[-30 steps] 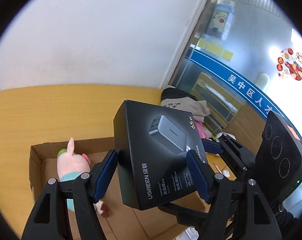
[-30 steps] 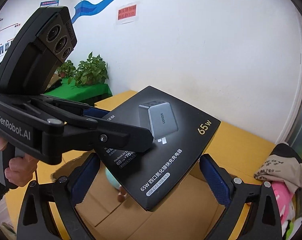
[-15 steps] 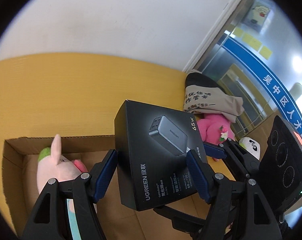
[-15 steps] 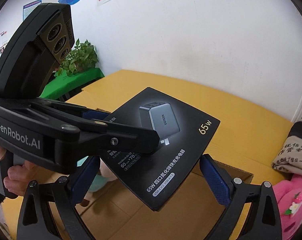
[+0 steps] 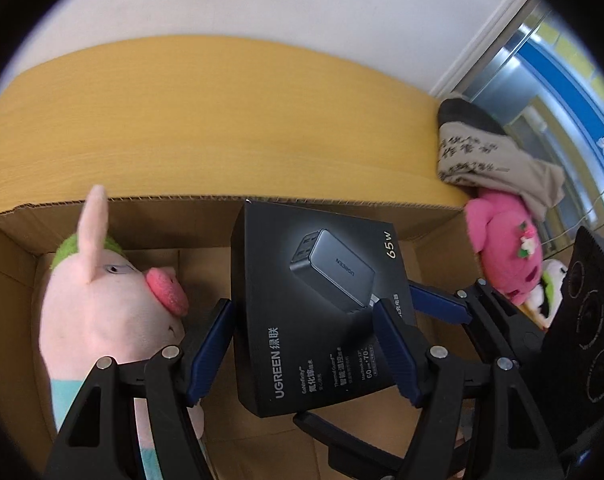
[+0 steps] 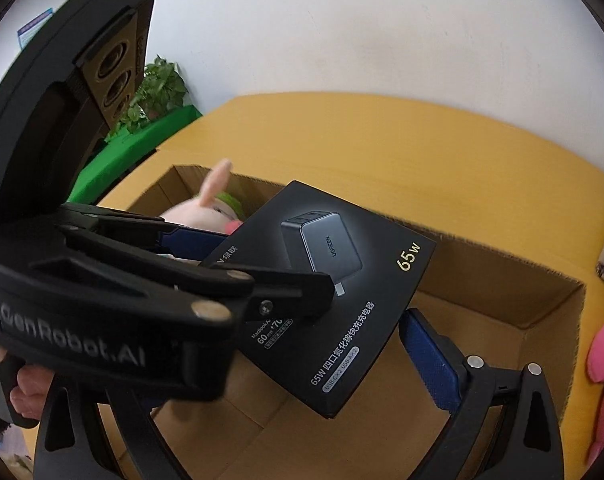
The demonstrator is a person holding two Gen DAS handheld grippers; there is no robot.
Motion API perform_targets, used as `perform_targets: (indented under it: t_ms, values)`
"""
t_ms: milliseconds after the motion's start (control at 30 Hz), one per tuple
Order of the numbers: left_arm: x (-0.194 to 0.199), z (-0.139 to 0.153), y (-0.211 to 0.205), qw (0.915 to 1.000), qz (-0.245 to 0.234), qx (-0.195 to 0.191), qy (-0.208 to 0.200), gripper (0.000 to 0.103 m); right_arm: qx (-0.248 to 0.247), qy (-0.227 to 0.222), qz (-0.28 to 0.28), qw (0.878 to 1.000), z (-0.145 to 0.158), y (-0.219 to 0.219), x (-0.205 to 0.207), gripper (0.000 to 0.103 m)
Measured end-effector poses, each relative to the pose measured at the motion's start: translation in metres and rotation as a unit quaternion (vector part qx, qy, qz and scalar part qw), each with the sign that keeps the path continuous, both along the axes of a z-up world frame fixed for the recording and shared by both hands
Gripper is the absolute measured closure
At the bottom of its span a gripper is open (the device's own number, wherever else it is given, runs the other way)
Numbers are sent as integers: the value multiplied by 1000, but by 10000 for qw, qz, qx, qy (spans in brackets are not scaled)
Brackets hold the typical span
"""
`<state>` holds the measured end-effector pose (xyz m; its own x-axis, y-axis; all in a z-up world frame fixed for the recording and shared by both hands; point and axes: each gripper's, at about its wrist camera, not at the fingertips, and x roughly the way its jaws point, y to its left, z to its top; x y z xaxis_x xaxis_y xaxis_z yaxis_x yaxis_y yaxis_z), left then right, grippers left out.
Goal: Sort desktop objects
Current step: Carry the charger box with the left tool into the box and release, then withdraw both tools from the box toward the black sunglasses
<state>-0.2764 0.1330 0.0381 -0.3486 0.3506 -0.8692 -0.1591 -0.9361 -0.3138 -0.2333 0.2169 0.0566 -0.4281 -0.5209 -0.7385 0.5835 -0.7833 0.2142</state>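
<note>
A black UGREEN charger box (image 5: 322, 312) is held over an open cardboard box (image 5: 174, 216). My left gripper (image 5: 302, 344) is shut on the charger box at its near edge, one finger over it and one under. My right gripper (image 6: 302, 360) also brackets the charger box (image 6: 330, 292) from the side; its right finger (image 6: 430, 356) stands clear of the charger box and its left finger is hidden behind the left gripper. A pink plush pig (image 5: 106, 312) lies in the left end of the cardboard box (image 6: 502, 280).
The cardboard box sits on a yellow wooden table (image 5: 222, 120) against a white wall. To its right lie a bright pink plush (image 5: 506, 248), a beige printed cloth bag (image 5: 490, 160) and a white-green toy (image 5: 550, 280). A potted plant (image 6: 158, 84) stands far left.
Both grippers have lowered the charger box toward the cardboard box. The carton and the plush pig now fill more of both views.
</note>
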Motion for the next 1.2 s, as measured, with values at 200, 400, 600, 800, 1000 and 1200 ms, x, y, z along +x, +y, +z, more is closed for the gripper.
perform_targets:
  t_ms: [200,400,600,800,1000,1200]
  values:
    - [-6,-25,21,9982,-118,-574,-144,32,167,-249,-367,9989,-29,4,-15,3]
    - [14,5,5,9962,219,-834,108,33,727,259,-634,9950,-14,9,8,4]
    - [123,88,-22,9785,325,-768,1885,30,1332,1677,-941,9722,49,17,116,0]
    - [236,122,-29,9532,600,-830,2844,25,1193,2390,-1330,9544,77,0,217,1]
    - [316,126,-38,9419,717,-615,3223,82,1218,2592,-1299,9493,83,-10,299,64]
    - [346,103,-48,9603,460,-591,2687,101,704,2072,-1487,9644,79,-9,331,98]
